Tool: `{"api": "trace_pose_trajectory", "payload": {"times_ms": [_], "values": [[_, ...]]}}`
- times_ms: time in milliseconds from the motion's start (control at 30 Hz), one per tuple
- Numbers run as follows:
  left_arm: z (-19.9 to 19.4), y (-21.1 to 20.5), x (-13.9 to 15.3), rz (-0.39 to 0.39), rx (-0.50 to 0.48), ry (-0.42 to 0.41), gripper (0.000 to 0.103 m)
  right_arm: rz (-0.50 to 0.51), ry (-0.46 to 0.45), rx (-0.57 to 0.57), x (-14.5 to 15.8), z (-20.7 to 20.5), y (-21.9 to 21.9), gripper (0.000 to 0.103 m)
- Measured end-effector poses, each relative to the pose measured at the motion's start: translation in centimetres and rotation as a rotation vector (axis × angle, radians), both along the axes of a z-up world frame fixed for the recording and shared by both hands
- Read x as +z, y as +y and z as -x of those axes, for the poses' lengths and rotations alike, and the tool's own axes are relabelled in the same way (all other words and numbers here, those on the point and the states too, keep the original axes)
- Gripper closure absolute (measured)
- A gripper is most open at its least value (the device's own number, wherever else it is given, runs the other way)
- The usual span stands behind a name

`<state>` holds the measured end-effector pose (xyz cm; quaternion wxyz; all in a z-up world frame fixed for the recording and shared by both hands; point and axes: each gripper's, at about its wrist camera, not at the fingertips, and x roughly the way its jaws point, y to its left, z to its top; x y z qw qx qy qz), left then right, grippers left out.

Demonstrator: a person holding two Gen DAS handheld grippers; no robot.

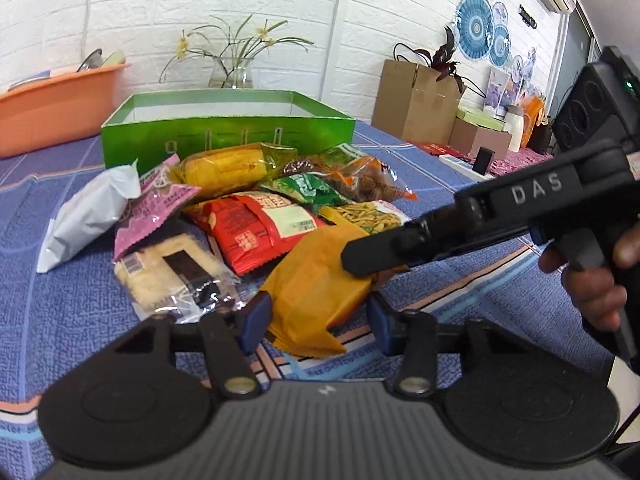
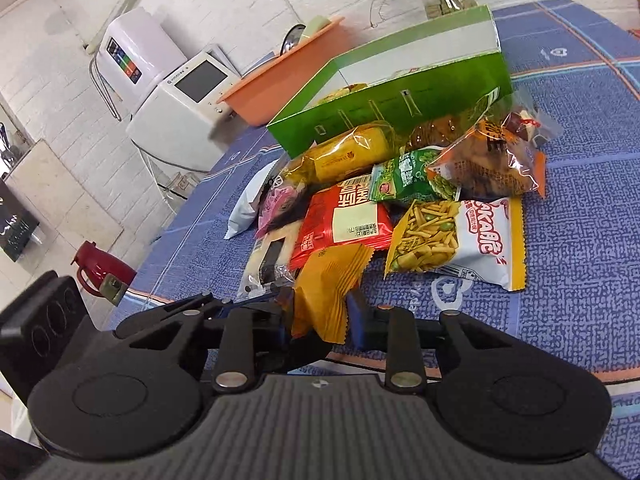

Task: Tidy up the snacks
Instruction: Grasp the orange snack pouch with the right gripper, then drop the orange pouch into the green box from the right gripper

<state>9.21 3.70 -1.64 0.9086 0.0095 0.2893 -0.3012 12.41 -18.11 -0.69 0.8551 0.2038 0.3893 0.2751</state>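
Left wrist view shows my left gripper (image 1: 316, 322) low over the blue checked tablecloth (image 1: 460, 280), its blue-padded fingers spread on either side of an orange packet (image 1: 316, 280); the pads do not press the packet, so this gripper stands open. At 2 o'clock my right gripper (image 1: 360, 254) reaches in from the right, its black fingers lying across the packet's upper edge. In the right wrist view that right gripper (image 2: 320, 312) has its pads against both sides of the orange packet (image 2: 324, 292), so I read it as closed on the packet, which sits at the near end of the pile.

Beyond it, at 12 o'clock in the left wrist view, lies a red packet (image 1: 256, 228), with a clear-wrapped pale biscuit pack (image 1: 172, 272) at 10 o'clock, a pink packet (image 1: 156, 204) above that, and a white pouch (image 1: 88, 216) farther left. A green pea packet (image 1: 308, 190) and a yellow roll pack (image 1: 228, 166) lie behind the red one, and a bag of yellow sticks (image 2: 452, 240) lies at 1 o'clock in the right wrist view, an orange-trimmed clear bag (image 2: 492, 160) behind it.

Behind the pile stands an open green box (image 1: 224, 136), touching the rearmost packs. An orange tub (image 1: 52, 108) sits at 10 o'clock, and a glass vase of flowers (image 1: 232, 68) stands past the box.
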Motion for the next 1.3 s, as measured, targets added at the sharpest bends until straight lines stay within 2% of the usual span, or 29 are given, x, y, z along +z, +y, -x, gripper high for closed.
{"api": "trace_pose_trajectory", "payload": {"times_ms": [133,333,467,700,833,933,1033,1133,1200,1233,1267,1300], "values": [[-0.2,0.2,0.0,0.003,-0.001,0.007,0.057,-0.005,0.017,0.000,0.2,-0.1,0.0,0.051],[-0.2,0.1,1.0,-0.018,-0.002,0.028,0.056,0.000,-0.022,-0.004,0.9,0.8,0.3,0.051],[0.4,-0.3,1.9,-0.039,0.000,-0.014,0.057,0.012,-0.065,-0.004,1.9,1.3,0.5,0.051],[-0.5,-0.1,4.6,-0.028,0.013,-0.090,0.057,0.002,-0.170,-0.016,4.4,0.7,0.9,0.051],[-2.8,-0.8,7.2,-0.061,0.045,-0.183,0.057,-0.064,-0.252,-0.051,6.0,-1.8,0.6,0.051],[-5.9,-1.8,9.0,-0.084,0.086,-0.247,0.057,-0.164,-0.286,-0.106,6.7,-4.9,-0.3,0.051],[-9.3,-2.9,9.8,-0.069,0.134,-0.288,0.057,-0.243,-0.318,-0.166,6.7,-8.2,-1.3,0.051],[-12.9,-3.7,9.3,-0.029,0.164,-0.276,0.056,-0.266,-0.331,-0.228,6.0,-11.0,-1.8,0.050],[-15.3,-4.2,8.5,-0.016,0.192,-0.252,0.052,-0.272,-0.325,-0.269,5.1,-12.6,-2.1,0.042],[-16.3,-4.5,8.1,-0.016,0.216,-0.255,0.048,-0.288,-0.307,-0.295,4.6,-13.4,-2.5,0.034],[-17.1,-4.6,7.8,-0.025,0.243,-0.262,0.046,-0.299,-0.279,-0.318,4.2,-13.9,-3.0,0.004],[-17.6,-4.5,7.6,-0.031,0.276,-0.262,0.044,-0.304,-0.253,-0.349,4.0,-14.2,-3.3,0.000]]}}
